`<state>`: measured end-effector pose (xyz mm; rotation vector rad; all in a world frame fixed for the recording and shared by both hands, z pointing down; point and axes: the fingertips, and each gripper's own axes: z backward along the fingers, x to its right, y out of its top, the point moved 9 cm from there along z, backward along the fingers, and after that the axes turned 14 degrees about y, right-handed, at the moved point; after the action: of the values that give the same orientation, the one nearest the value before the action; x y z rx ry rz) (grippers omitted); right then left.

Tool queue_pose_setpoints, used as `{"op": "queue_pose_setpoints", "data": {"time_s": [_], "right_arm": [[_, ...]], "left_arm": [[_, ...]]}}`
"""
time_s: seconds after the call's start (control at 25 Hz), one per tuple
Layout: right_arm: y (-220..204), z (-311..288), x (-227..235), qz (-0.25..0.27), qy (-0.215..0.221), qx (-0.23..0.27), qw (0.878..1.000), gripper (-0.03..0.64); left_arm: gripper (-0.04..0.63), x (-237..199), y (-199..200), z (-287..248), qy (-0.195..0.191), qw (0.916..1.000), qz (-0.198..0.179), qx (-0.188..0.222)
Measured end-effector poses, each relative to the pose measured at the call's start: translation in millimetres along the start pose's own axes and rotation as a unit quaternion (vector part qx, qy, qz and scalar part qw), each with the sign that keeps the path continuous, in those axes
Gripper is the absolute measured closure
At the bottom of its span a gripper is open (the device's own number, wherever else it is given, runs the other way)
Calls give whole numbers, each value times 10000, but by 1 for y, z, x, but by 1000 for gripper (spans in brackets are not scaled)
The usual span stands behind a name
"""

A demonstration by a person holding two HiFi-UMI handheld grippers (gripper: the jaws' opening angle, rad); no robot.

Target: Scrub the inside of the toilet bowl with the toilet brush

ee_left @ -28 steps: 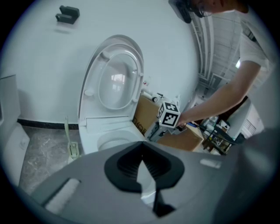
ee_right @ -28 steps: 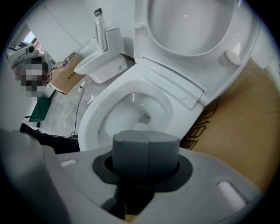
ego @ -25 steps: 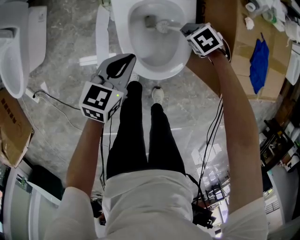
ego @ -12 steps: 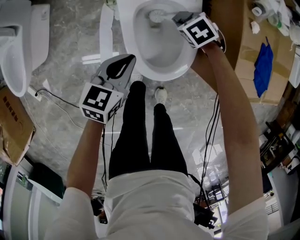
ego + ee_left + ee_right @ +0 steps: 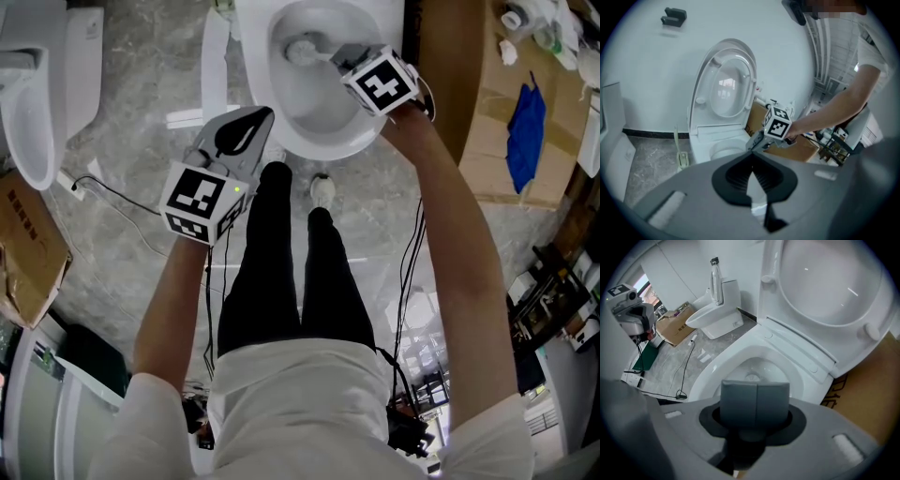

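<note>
Toilet brush (image 5: pixel 302 49) in toilet bowl (image 5: pixel 323 150).
Right gripper (image 5: pixel 352 58) clamped on brush handle, bristle head inside bowl; left gripper (image 5: pixel 264 114) closed, empty, near rim.

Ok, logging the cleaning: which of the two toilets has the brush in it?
The toilet straight ahead, where the right gripper holds the brush; the toilet at the left has none.
</note>
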<state>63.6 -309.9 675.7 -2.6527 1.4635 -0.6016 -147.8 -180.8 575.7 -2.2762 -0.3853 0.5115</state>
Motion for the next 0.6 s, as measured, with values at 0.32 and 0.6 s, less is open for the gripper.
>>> {"op": "queue_pose_setpoints", "data": {"time_s": [0.32, 0.6], "right_arm": [[-29, 53, -12, -518, -104, 774, 9956, 468], [-63, 121, -49, -660, -160, 1371, 9882, 468]], "left_arm": [[604, 23, 13, 16, 96, 9998, -65, 175], [604, 66, 38, 43, 128, 9990, -120, 413]]}}
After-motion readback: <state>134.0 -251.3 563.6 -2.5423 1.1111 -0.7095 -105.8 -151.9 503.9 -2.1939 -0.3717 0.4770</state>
